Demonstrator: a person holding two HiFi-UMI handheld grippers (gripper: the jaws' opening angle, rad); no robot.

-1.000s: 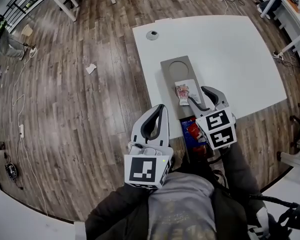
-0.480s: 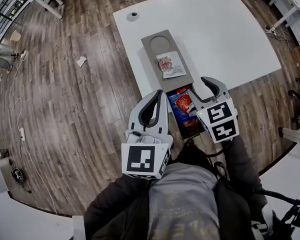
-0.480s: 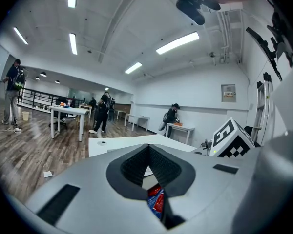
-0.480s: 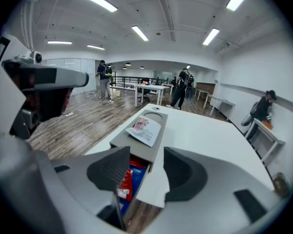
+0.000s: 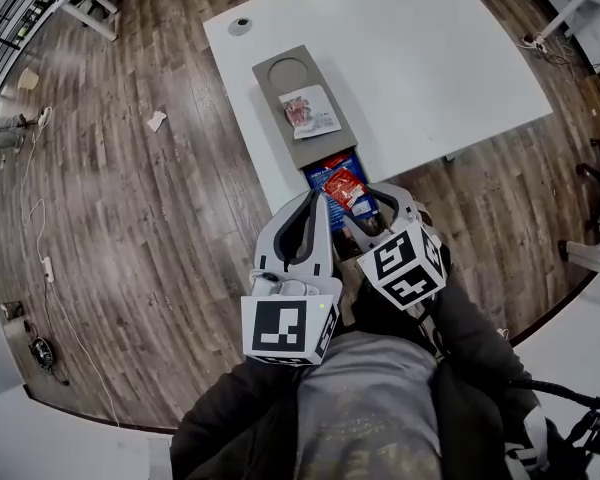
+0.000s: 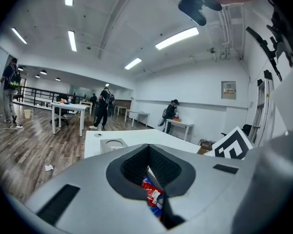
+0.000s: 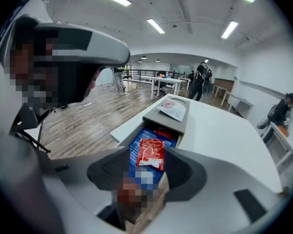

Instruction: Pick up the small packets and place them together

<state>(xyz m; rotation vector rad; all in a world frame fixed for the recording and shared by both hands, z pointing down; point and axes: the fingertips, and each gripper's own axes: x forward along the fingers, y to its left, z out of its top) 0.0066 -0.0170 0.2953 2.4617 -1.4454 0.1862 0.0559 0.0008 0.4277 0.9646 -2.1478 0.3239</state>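
Left gripper (image 5: 317,201) jaws are together, empty. Right gripper (image 5: 372,216) jaws stand apart over the red packet (image 5: 344,185) at the desk's (image 5: 430,58) 6 o'clock edge. Open floor (image 5: 130,218) lies at 9 o'clock.

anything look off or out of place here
A crumpled white scrap lies on the wood floor left of the white table. The blue packet, with a small red packet on it, seems to overhang the table's near edge.
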